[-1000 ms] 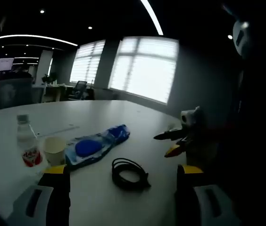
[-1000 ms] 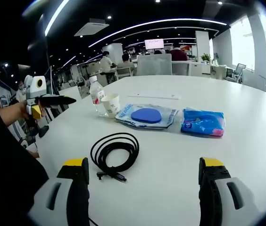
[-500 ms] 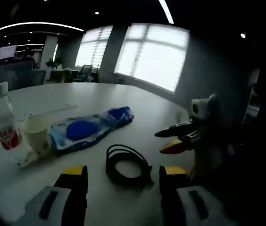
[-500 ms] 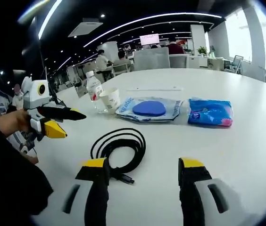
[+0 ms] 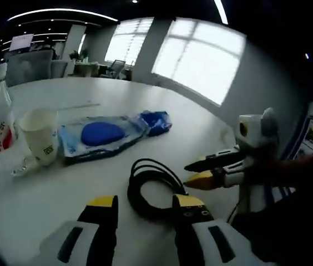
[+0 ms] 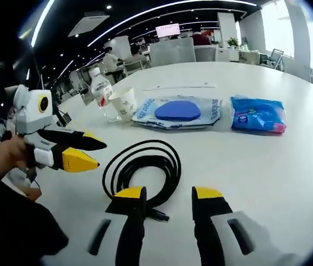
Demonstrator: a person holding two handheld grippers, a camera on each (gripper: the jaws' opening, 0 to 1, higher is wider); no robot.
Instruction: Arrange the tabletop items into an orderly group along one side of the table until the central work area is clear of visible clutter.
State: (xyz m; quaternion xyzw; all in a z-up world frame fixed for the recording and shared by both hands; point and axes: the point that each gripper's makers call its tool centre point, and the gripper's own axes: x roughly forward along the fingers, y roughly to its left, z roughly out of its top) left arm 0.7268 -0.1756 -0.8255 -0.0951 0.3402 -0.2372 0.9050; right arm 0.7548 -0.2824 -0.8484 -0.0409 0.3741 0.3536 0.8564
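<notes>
- The left gripper (image 5: 144,204) was held low and level, its yellow-tipped jaws standing a narrow gap apart with nothing between them.
- The right gripper (image 6: 167,195) was likewise low, its jaws narrowly parted and empty.
- In the right gripper view, a hand (image 6: 4,155) gripped the left gripper's handle, that gripper's jaws slightly apart.

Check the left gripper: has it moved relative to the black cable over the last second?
Yes. In the right gripper view the left gripper has closed in on the coiled black cable from beside the bottle, and its jaws have narrowed.
</notes>
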